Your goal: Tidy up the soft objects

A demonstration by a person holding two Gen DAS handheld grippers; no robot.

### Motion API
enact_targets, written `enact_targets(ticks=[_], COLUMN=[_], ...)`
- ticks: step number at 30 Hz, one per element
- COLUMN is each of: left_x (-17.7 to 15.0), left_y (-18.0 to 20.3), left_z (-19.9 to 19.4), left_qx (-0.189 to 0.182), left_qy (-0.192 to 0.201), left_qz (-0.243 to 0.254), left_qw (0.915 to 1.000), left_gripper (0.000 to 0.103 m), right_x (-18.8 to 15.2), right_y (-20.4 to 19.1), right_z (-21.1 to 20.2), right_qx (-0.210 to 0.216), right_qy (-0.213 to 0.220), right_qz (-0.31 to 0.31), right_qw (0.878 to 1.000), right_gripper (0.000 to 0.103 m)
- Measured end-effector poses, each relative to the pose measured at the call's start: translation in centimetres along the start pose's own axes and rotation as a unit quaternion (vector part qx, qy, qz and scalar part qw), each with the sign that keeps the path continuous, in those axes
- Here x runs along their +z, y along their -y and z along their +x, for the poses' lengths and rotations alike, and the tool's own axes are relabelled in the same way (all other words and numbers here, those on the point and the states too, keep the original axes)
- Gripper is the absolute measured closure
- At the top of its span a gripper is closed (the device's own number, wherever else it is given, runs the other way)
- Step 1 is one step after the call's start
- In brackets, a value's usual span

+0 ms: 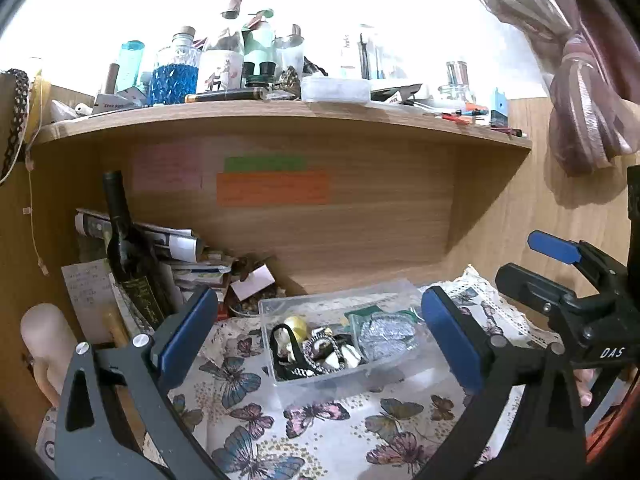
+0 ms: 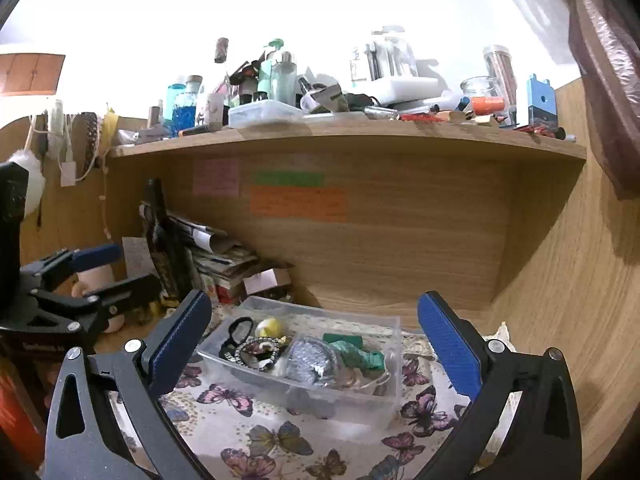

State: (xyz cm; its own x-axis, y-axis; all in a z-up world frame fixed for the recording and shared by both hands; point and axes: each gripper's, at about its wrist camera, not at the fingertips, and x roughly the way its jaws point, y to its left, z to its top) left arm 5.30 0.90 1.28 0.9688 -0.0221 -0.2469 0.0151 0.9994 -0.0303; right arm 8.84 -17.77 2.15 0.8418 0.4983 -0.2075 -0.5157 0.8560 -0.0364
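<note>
A clear plastic box (image 1: 280, 308) (image 2: 384, 396) sits on the butterfly-print cloth (image 1: 320, 432) (image 2: 248, 420). It holds soft items: a silver sequinned scrunchie (image 1: 386, 336) (image 2: 312, 362), a green scrunchie (image 2: 356, 354), a black hair tie (image 2: 238, 332), a yellow ball (image 1: 297, 326) (image 2: 270, 326) and a braided band (image 1: 316, 360) (image 2: 256, 354). My left gripper (image 1: 320, 344) is open and empty, just in front of the box. My right gripper (image 2: 316, 348) is open and empty, also in front of the box. The right gripper shows at the right of the left wrist view (image 1: 532, 260); the left shows at the left of the right wrist view (image 2: 116, 268).
A wooden shelf (image 1: 280, 116) (image 2: 344, 136) crowded with bottles and jars overhangs the desk. A dark wine bottle (image 1: 128, 248) (image 2: 160, 240) leans on stacked papers (image 1: 176, 240) at the back left. Coloured sticky notes (image 1: 272, 188) hang on the back panel. A curtain (image 1: 580, 92) hangs right.
</note>
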Motion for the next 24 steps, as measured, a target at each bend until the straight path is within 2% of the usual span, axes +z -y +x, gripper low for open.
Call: enact_targets(ticks=[24], left_x=[-0.9], left_y=[0.8], left_z=[-2.1], left_qx=[-0.005], left_qy=[0.015], left_qz=[0.004], left_qw=[0.9999], left_gripper=[0.0], right_x=[-0.8], right_y=[-0.3], right_z=[-1.2], right_qx=[-0.004], right_qy=[0.001], right_qz=[0.021], right_qw=[1.0], right_gripper=[0.0])
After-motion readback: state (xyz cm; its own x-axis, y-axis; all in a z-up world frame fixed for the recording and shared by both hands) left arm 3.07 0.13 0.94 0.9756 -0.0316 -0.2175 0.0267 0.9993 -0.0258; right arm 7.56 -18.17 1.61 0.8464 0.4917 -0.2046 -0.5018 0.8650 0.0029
